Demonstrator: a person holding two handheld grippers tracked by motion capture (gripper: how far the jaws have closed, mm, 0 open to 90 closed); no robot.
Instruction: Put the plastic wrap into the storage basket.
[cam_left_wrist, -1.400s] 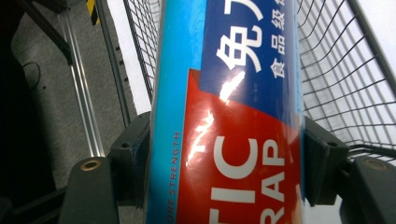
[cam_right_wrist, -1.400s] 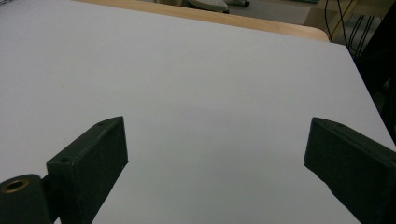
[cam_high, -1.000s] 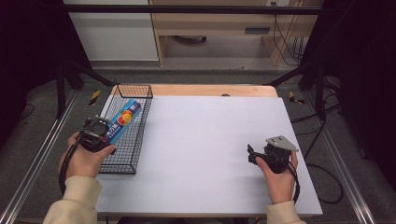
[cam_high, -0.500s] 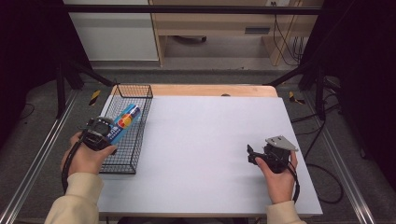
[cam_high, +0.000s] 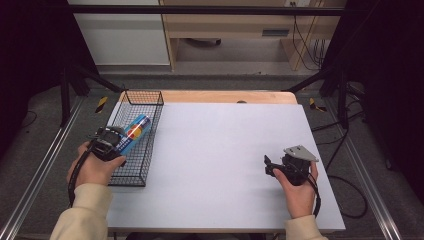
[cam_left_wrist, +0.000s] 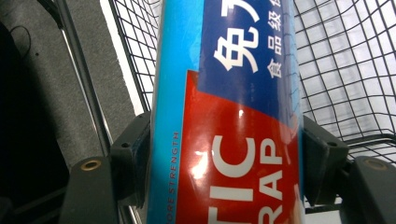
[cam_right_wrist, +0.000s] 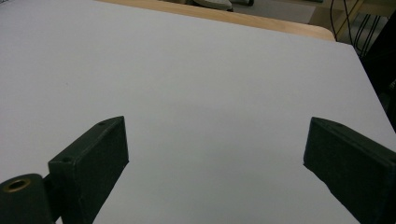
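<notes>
Left tongs (cam_high: 119, 141) clamped on plastic wrap box (cam_high: 134, 132), tilted over wire basket (cam_high: 150, 97). Right tongs (cam_high: 268, 165) apart, nothing between, low over white desk (cam_high: 220, 150).

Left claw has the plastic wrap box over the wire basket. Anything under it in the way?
Nothing visible. The left claw grips the plastic wrap box above the wire basket, with no other item seen inside.

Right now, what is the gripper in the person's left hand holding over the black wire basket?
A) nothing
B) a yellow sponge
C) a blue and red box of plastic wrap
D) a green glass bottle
C: the left gripper has both jaws pressed against the blue and red box of plastic wrap, above the black wire basket.
</notes>
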